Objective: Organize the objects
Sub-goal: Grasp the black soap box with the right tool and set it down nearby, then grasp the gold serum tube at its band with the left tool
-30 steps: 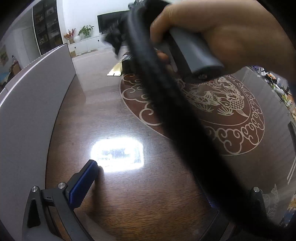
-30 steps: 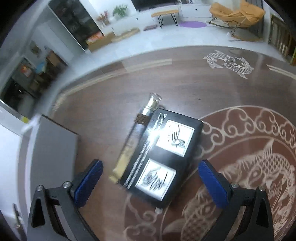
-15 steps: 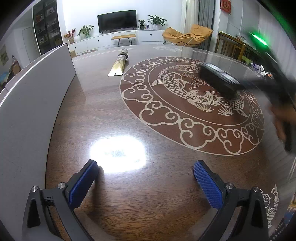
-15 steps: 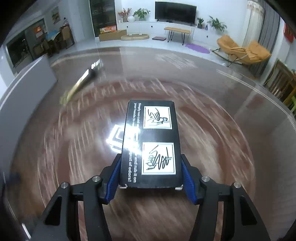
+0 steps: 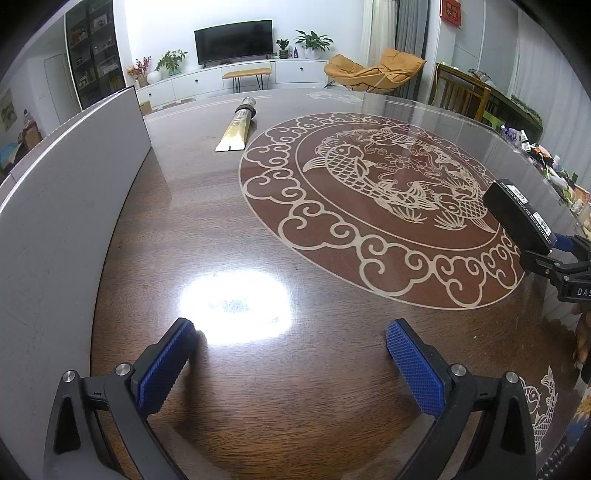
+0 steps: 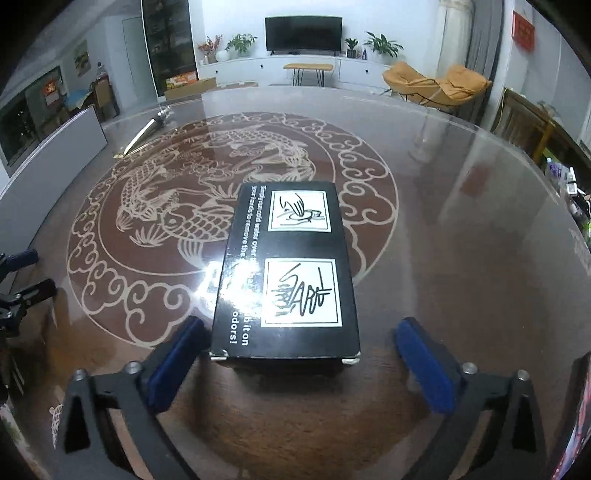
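The right gripper (image 6: 295, 354) is hovering low over the table (image 6: 461, 229) with its blue pads (image 6: 424, 373) spread wide, and the black box (image 6: 288, 273) is lying flat between them — its near end is sitting in the gap, close to the left pad and clear of the right one, though whether the left pad is touching the box cannot be told. The box is resting on the near right part of the round fish medallion (image 6: 177, 206), long side pointing away, its top showing two white squares with black drawings and a line of white print. In the left wrist view the same box (image 5: 517, 216) is showing at the far right over the medallion's edge (image 5: 369, 236), with the right gripper (image 5: 554, 258) at its end; from this angle it cannot be told whether the box is touching the table. The left gripper (image 5: 288, 360) is hanging above bare wood near the left side of the table, its pads (image 5: 162, 365) wide apart and holding nothing, with a bright glare of light on the wood just beyond them. A gold tube (image 5: 238, 125) is lying at the far side of the table, well apart from the box — its cap end is pointing away, just outside the medallion's far left rim. A grey board (image 5: 62, 192) is standing upright along the table's left edge. Beyond the table a TV (image 6: 303, 33) and an orange chair (image 6: 436, 85) are showing in the room.
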`<state>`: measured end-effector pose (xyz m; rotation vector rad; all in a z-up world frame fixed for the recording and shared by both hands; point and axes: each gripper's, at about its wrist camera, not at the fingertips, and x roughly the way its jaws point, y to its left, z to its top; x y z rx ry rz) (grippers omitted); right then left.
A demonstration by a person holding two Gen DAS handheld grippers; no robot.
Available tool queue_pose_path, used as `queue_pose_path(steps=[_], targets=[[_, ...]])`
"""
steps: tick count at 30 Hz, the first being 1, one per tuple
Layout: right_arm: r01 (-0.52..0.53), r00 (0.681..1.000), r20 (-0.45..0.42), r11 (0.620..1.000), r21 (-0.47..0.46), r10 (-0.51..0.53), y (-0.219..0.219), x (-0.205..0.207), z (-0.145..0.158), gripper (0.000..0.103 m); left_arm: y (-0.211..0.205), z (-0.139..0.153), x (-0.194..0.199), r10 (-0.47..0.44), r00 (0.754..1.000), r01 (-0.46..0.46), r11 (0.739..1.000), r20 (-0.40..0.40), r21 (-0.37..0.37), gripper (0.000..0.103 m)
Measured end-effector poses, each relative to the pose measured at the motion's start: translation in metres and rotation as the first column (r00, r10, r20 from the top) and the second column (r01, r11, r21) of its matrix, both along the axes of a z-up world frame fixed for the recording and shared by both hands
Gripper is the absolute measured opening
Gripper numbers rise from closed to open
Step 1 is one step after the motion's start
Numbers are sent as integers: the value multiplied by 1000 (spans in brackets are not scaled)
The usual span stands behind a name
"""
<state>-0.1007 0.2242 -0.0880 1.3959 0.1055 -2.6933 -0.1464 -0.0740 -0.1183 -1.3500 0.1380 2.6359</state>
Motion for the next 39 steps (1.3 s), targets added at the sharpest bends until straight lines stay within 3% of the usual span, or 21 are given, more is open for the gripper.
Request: queue_pose_path(steps=[25, 30, 39], targets=[[8, 1000, -5, 1000, 1, -8, -2, -8, -4, 103, 2, -1, -9, 1, 1000, -1, 1000, 17, -3, 103], [8, 1000, -5, 1000, 1, -8, -2, -8, -4, 103, 11, 5, -57, 4, 994, -3, 1000, 107, -11, 103], [8, 1000, -5, 1000, 1, -8, -2, -8, -4, 103, 3, 29, -190, 76, 996, -76, 997, 41, -11, 103]])
